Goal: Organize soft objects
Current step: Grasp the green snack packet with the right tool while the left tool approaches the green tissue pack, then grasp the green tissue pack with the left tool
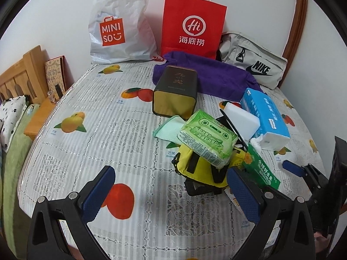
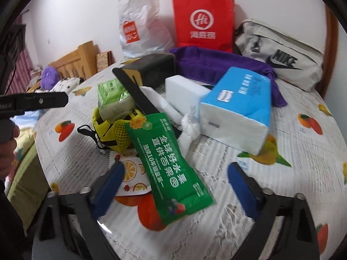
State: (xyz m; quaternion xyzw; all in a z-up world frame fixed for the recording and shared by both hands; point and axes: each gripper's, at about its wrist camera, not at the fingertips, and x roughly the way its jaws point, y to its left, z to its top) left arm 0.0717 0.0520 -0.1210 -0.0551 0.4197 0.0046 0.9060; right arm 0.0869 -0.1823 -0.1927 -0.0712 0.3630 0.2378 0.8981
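Observation:
A pile lies on the fruit-print tablecloth (image 1: 86, 147). It holds a green tissue pack (image 1: 206, 139) on a yellow pouch (image 1: 201, 169), a white sponge block (image 1: 241, 121), a blue tissue pack (image 1: 264, 112), a green plastic bag (image 2: 171, 169) and a mint cloth (image 1: 170, 129). A purple towel (image 1: 216, 78) lies behind. My left gripper (image 1: 171, 192) is open, just short of the yellow pouch. My right gripper (image 2: 175, 184) is open, astride the green bag's lower end; the bag lies flat between the fingers. The blue tissue pack shows in the right wrist view (image 2: 238, 112).
A dark tin box (image 1: 175, 91) stands mid-table. A white MINISO bag (image 1: 119, 26), a red paper bag (image 1: 193, 23) and a grey Nike bag (image 1: 253, 62) lean on the back wall. A wooden bed frame (image 1: 19, 75) is at the left.

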